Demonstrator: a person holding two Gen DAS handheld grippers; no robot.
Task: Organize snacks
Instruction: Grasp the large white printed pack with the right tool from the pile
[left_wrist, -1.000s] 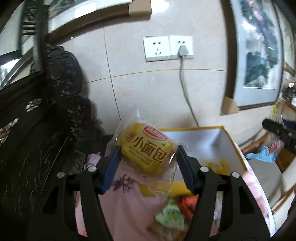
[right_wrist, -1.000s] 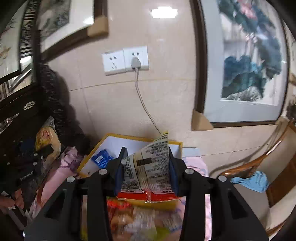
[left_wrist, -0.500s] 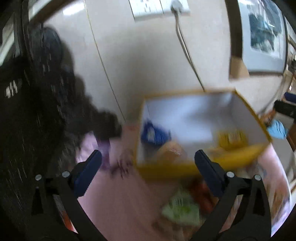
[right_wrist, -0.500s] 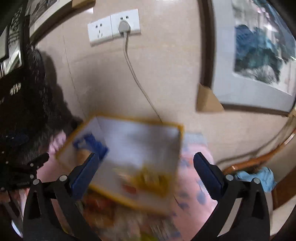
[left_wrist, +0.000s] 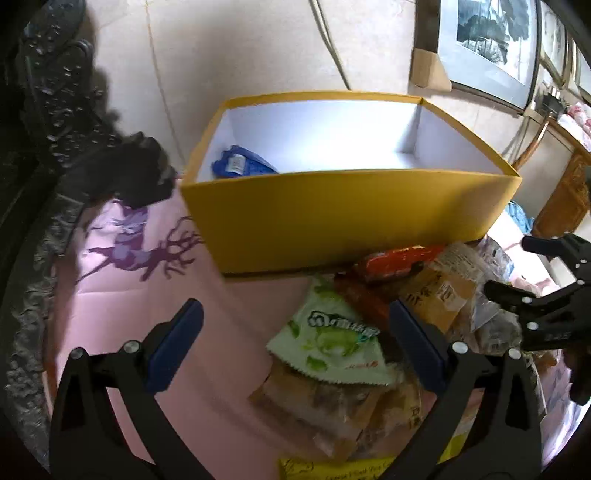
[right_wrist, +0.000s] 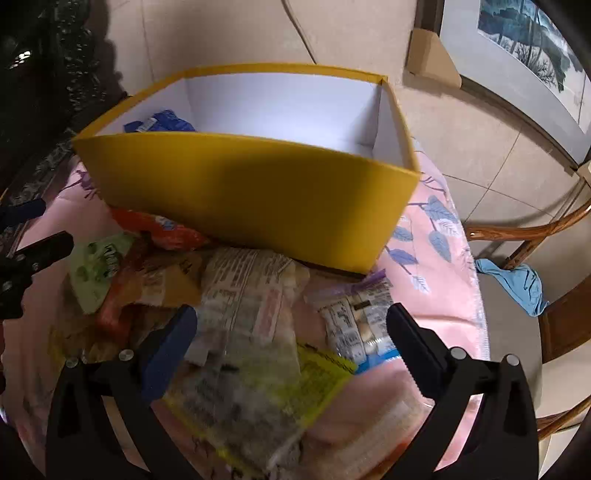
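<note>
Room: tiled wall with framed prints, a pink cloth (left_wrist: 122, 317) over the table, the yellow box (left_wrist: 343, 218) at its far side.
Left claw (left_wrist: 295, 345): jaws have just been opening and stand wide apart with nothing gripped – a green packet (left_wrist: 328, 336) lies below and between them, in front of the box.
Right claw (right_wrist: 291, 341): jaws likewise just opened, wide and empty, over a clear printed bag (right_wrist: 247, 295) in the pile (right_wrist: 207, 314) of snacks just before the box.
Box contents: a blue packet (left_wrist: 240, 166) in the far left corner; the rest of the floor is hidden by the near wall.
Handling: the packets look light, soft and crinkly, the film probably slippery – a pinch across a flat sealed edge or the middle of a bag should hold; crisps or cakes inside may crush.
Hard to read: near packets are blurred, overlaps hide how many there are, most labels unreadable.
</note>
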